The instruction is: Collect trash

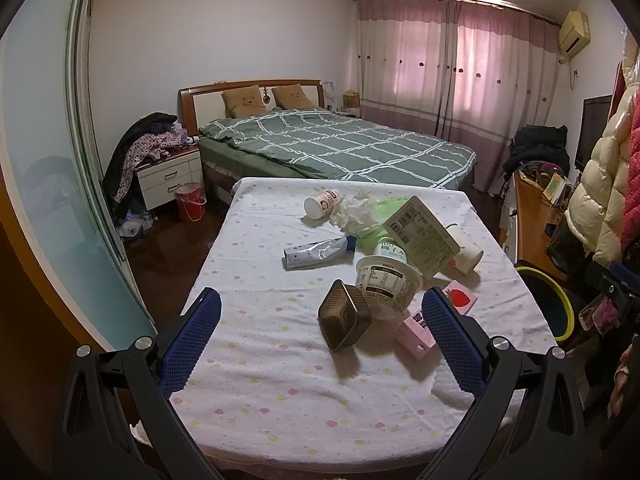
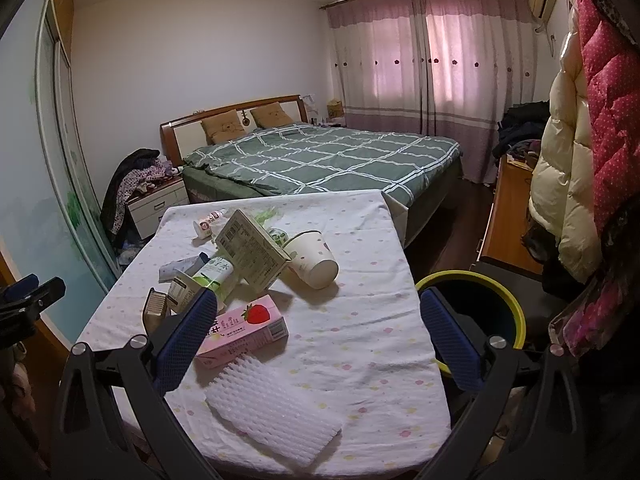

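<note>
Trash lies scattered on a table (image 1: 280,392) under a spotted white cloth: a pink strawberry carton (image 2: 244,332), a white foam sheet (image 2: 272,412), a paper cup (image 2: 312,258), a brown tray (image 1: 344,320) and a squeezed tube (image 1: 318,251). Both the left gripper (image 1: 320,354) and the right gripper (image 2: 318,344) hover spread wide, holding nothing. A yellow-rimmed bin (image 2: 506,300) stands just beside the table.

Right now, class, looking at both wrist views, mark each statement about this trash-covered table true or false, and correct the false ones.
1. Both claws, left claw and right claw, are open and empty. True.
2. The pink strawberry carton stands upright. False: it lies flat.
3. The bin stands beside the table. True.
4. The white foam sheet is inside the bin. False: it lies on the table.
</note>
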Demonstrator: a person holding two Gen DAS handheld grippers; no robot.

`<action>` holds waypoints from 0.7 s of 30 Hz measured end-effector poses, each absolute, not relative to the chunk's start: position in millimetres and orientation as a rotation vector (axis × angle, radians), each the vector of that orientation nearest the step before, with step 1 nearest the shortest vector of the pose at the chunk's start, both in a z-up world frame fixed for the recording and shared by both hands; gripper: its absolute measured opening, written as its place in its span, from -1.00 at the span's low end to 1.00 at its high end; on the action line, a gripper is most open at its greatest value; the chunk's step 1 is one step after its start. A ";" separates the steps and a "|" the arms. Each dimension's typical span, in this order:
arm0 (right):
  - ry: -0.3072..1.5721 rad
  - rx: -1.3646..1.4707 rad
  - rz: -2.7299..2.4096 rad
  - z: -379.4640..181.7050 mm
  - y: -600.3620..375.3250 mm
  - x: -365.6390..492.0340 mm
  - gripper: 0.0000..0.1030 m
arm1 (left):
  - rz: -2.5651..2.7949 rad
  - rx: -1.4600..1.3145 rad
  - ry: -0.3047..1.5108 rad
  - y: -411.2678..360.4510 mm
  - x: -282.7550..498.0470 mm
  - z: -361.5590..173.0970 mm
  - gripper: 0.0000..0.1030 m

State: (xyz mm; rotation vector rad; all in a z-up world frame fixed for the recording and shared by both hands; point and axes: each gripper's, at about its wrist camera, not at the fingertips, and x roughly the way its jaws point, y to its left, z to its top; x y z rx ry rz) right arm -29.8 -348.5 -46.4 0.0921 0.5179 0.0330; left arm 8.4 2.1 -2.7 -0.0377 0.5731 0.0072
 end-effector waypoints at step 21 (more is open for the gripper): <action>0.546 0.093 0.031 -53.8 -352.4 -20.9 0.88 | -0.019 -0.043 0.596 -3.1 17.9 -12.0 0.93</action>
